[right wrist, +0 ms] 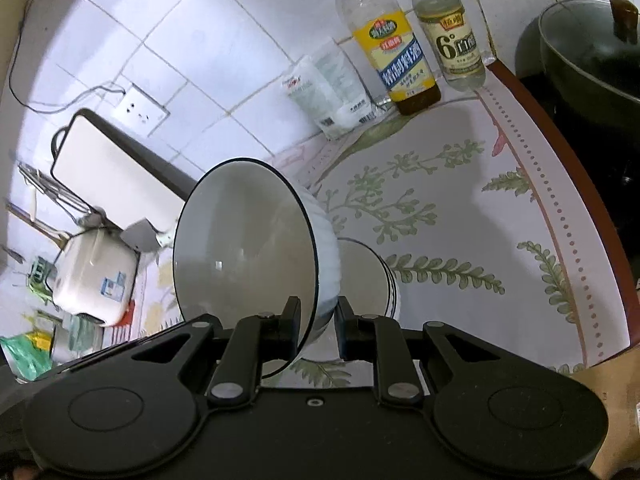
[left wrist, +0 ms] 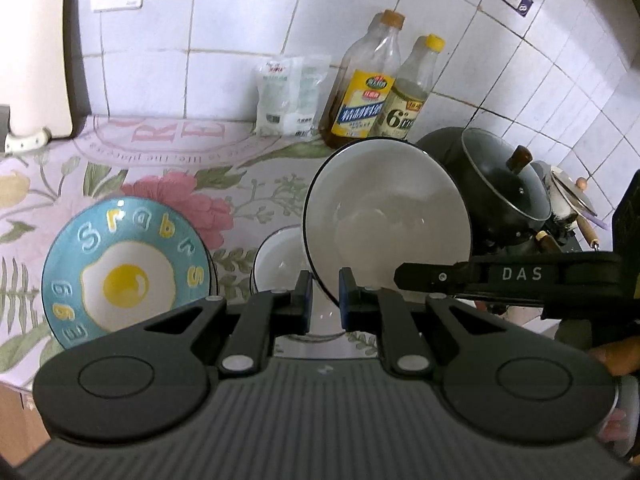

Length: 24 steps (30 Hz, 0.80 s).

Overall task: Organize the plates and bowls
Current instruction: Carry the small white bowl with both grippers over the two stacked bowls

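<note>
My right gripper (right wrist: 318, 320) is shut on the rim of a white bowl (right wrist: 248, 248) with a dark edge, one finger inside and one outside. The bowl hangs tilted on its side above the counter. Under it, another white bowl (right wrist: 376, 280) stands on the floral cloth. In the left wrist view the held bowl (left wrist: 384, 216) faces me, with the right gripper (left wrist: 404, 278) reaching in from the right. My left gripper (left wrist: 323, 304) is shut with nothing between its blue pads. Left of it lies a blue plate with a fried-egg picture (left wrist: 124, 272).
At the tiled back wall stand an oil bottle (left wrist: 366, 92), a vinegar bottle (left wrist: 412, 92) and white bags (left wrist: 288, 96). A black pot with a glass lid (left wrist: 504, 184) sits at the right. A white rice cooker (right wrist: 96, 276) and a white board (right wrist: 116, 176) are at the left.
</note>
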Each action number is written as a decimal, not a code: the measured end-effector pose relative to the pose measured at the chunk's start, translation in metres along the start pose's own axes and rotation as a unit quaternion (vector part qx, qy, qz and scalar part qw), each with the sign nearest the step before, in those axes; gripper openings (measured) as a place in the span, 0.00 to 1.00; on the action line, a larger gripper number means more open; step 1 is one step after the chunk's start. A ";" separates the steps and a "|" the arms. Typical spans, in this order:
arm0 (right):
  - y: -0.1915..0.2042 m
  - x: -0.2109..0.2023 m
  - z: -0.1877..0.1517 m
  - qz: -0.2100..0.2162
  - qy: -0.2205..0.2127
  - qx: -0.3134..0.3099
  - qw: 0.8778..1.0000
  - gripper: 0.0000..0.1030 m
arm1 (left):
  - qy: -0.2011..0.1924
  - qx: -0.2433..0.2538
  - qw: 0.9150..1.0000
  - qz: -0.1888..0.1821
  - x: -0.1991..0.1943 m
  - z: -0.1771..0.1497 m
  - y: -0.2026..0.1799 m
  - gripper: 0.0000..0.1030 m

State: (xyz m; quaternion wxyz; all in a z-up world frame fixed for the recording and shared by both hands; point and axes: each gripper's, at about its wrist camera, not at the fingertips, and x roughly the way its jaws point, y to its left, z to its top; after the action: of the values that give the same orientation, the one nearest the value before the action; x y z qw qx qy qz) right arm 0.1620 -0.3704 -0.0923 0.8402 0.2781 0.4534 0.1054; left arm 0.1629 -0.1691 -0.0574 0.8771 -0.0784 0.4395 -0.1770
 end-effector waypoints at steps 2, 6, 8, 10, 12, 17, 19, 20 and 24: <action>-0.001 0.003 -0.001 -0.003 0.006 -0.002 1.000 0.22 | 0.003 -0.008 1.000 0.002 0.004 -0.004 0.003 0.11; -0.004 0.013 -0.005 -0.015 0.018 -0.006 1.000 0.22 | 0.013 -0.020 1.000 0.002 0.015 -0.012 0.009 0.11; -0.005 0.019 -0.006 -0.022 0.022 -0.007 0.999 0.22 | 0.019 -0.027 0.999 0.003 0.021 -0.015 0.013 0.11; -0.005 0.024 -0.007 -0.029 0.026 -0.013 0.999 0.22 | 0.023 -0.030 0.999 0.006 0.026 -0.017 0.015 0.11; -0.003 0.030 -0.009 -0.040 0.028 -0.026 0.998 0.22 | 0.026 -0.032 0.999 0.012 0.031 -0.019 0.017 0.11; -0.004 0.044 -0.010 -0.057 0.033 -0.037 0.997 0.22 | 0.034 -0.027 0.999 0.020 0.048 -0.020 0.021 0.11; -0.004 0.049 -0.010 -0.064 0.036 -0.036 0.997 0.22 | 0.041 -0.034 0.998 0.018 0.054 -0.020 0.024 0.11; -0.004 0.050 -0.010 -0.067 0.037 -0.037 0.996 0.22 | 0.044 -0.037 0.998 0.017 0.056 -0.020 0.026 0.11; 0.004 0.054 -0.011 -0.089 0.032 -0.056 0.994 0.22 | 0.052 -0.049 0.997 0.011 0.063 -0.022 0.030 0.11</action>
State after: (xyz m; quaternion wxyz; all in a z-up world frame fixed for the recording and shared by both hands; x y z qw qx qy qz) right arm 0.1838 -0.3403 -0.1329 0.8455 0.1861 0.4963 0.0643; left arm 0.1870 -0.1644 -0.1261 0.8501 -0.1070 0.4937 -0.1490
